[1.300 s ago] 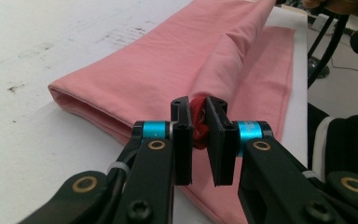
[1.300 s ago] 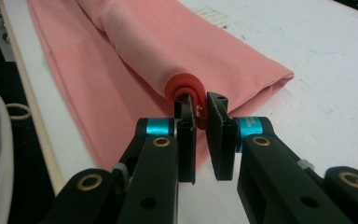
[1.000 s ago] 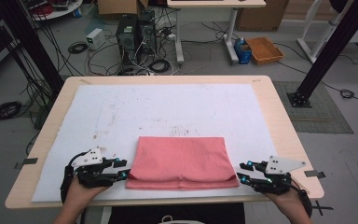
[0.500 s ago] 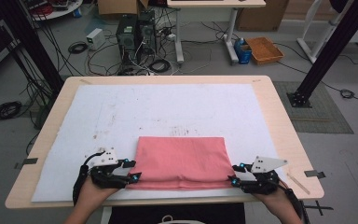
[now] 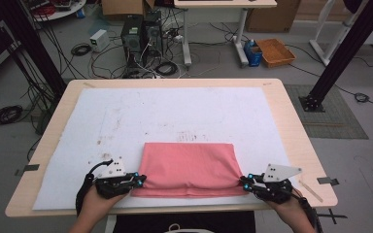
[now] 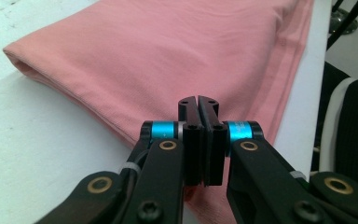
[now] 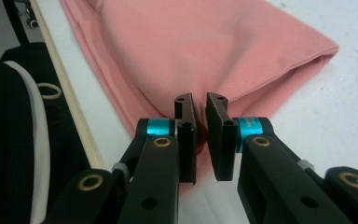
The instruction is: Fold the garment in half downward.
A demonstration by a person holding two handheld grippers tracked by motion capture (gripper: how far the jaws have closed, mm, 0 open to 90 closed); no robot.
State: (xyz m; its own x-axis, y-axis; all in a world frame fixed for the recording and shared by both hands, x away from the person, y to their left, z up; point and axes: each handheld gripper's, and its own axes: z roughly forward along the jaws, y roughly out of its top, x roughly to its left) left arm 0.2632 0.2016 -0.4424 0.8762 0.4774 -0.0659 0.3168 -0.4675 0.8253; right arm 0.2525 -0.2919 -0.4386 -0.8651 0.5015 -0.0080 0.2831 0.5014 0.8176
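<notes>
A folded pink cloth (image 5: 189, 167) lies flat on the white mat (image 5: 175, 111) near the table's front edge. My left gripper (image 5: 141, 181) is at the cloth's near left corner. In the left gripper view its jaws (image 6: 198, 100) have just been closing and now meet over the pink cloth (image 6: 168, 56), pinching its edge. My right gripper (image 5: 244, 183) is at the near right corner. Its jaws (image 7: 200, 100) have also just been closing, and a bunch of the pink cloth (image 7: 191, 46) is squeezed in the narrow gap between them.
The mat covers most of the wooden table (image 5: 291, 121), whose front edge runs just behind both hands. Beyond the table, on the floor, are cables, computer cases (image 5: 138, 29) and an orange tray (image 5: 275, 51). A black frame post (image 5: 340, 53) stands at the right.
Both hands slid inward from beside the cloth to its near corners. Both pairs of jaws went from open to closed on the cloth's edge.
</notes>
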